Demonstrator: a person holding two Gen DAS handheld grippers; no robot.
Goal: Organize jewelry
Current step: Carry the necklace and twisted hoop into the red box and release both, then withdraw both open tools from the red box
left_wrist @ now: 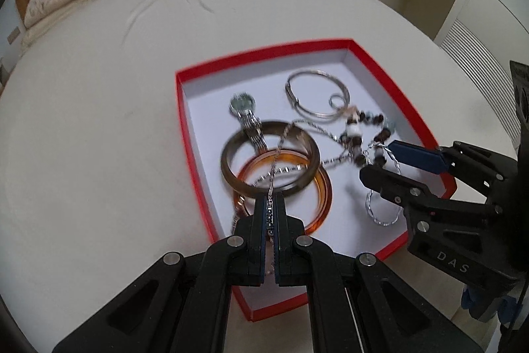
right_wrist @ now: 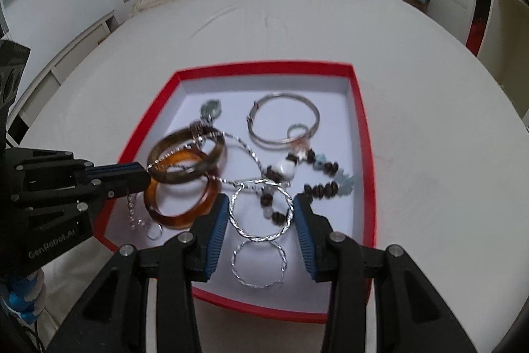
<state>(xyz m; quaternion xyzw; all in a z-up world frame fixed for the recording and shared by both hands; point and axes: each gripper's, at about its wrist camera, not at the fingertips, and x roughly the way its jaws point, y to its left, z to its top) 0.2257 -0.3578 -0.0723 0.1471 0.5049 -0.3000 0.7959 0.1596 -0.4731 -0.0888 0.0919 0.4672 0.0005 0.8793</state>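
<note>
Over the red box [left_wrist: 417,118], the left gripper [left_wrist: 271,210] pinches a silver chain [left_wrist: 299,168] shut, while the right gripper [right_wrist: 261,214] clamps a twisted hoop [right_wrist: 261,210], likely lowering both inside.

My left gripper [left_wrist: 270,204] points steeply down, its jaws closed tight with only a thin chain pinched between the pads. My right gripper [right_wrist: 261,214] (off to its right, angled inward) tilts down too, jaws partly apart around a twisted silver hoop.
</note>
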